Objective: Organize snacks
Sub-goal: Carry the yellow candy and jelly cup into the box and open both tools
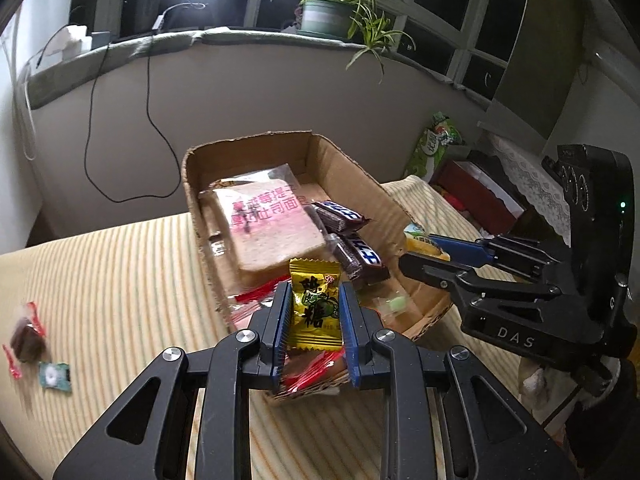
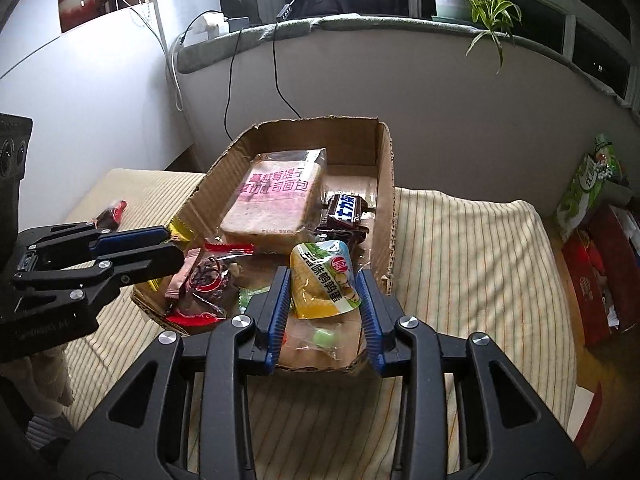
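Note:
A cardboard box [image 1: 188,184] [image 2: 386,184] sits on a striped cloth. It holds a wrapped bread slice [image 1: 272,228] [image 2: 276,200], chocolate bars [image 1: 360,252] [image 2: 346,210] and small wrapped snacks. My left gripper [image 1: 315,312] is shut on a yellow candy [image 1: 314,306] over the box's near edge; it also shows in the right wrist view [image 2: 170,246]. My right gripper [image 2: 324,298] is shut on a yellow-and-white egg snack pack [image 2: 326,284] above the box's near right corner; it also shows in the left wrist view [image 1: 416,250].
On the cloth left of the box lie a red-wrapped dark snack [image 1: 26,340] [image 2: 112,212] and a small green candy [image 1: 54,376]. A green bag [image 2: 592,184] and a red box [image 2: 600,268] stand at the right. A potted plant [image 1: 328,12] sits on the sill.

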{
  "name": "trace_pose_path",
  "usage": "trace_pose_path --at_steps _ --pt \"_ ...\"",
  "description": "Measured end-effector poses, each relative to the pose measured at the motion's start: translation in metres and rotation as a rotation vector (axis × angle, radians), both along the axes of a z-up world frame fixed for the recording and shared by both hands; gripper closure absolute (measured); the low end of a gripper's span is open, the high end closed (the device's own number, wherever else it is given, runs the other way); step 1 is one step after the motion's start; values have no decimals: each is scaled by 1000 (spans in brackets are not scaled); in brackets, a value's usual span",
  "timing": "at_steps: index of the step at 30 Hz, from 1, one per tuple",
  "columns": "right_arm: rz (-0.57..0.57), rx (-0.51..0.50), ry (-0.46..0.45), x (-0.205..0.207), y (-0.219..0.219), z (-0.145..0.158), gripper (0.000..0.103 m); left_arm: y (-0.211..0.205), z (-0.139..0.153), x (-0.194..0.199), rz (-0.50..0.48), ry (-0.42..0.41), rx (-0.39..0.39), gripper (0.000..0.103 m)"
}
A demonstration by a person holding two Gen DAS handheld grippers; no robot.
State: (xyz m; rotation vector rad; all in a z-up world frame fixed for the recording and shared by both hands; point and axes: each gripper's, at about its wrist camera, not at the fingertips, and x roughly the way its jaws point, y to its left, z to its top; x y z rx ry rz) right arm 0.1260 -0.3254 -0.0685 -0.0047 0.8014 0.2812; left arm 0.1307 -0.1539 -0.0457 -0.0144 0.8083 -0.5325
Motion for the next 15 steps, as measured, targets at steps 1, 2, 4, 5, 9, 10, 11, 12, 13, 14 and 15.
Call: trace_pose_path --at_steps 1,2,4,5,9,10,11,12,13,14,15 --pt "-1 3 1 0 -1 0 67 -2 -1 1 -2 3 0 81" --pt "-1 8 2 1 -1 -1 66 -3 -2 1 -3 5 0 81" --pt "-4 9 3 2 -1 -1 66 -4 -3 2 -4 5 3 81" --pt "-5 8 3 2 -2 -2 65 -5 -3 2 -5 4 4 81" --pt "-7 10 6 3 -3 -3 63 -6 -1 3 -4 -3 9 81" --pt "-7 10 6 4 -3 -3 63 -6 -1 3 -4 -3 10 81" --pt "-5 9 6 4 -3 -3 62 -6 -1 3 -4 -4 12 80" --pt "-7 8 4 3 -3 -2 62 -6 -1 3 -3 -5 13 80" --pt "-8 5 1 3 -3 -2 60 -6 -1 4 -2 -3 14 78" --pt "-8 5 0 3 -3 -2 59 -6 -1 4 -1 -1 16 76" --pt "-8 5 0 3 -2 -2 59 -6 -2 4 1 -1 16 72"
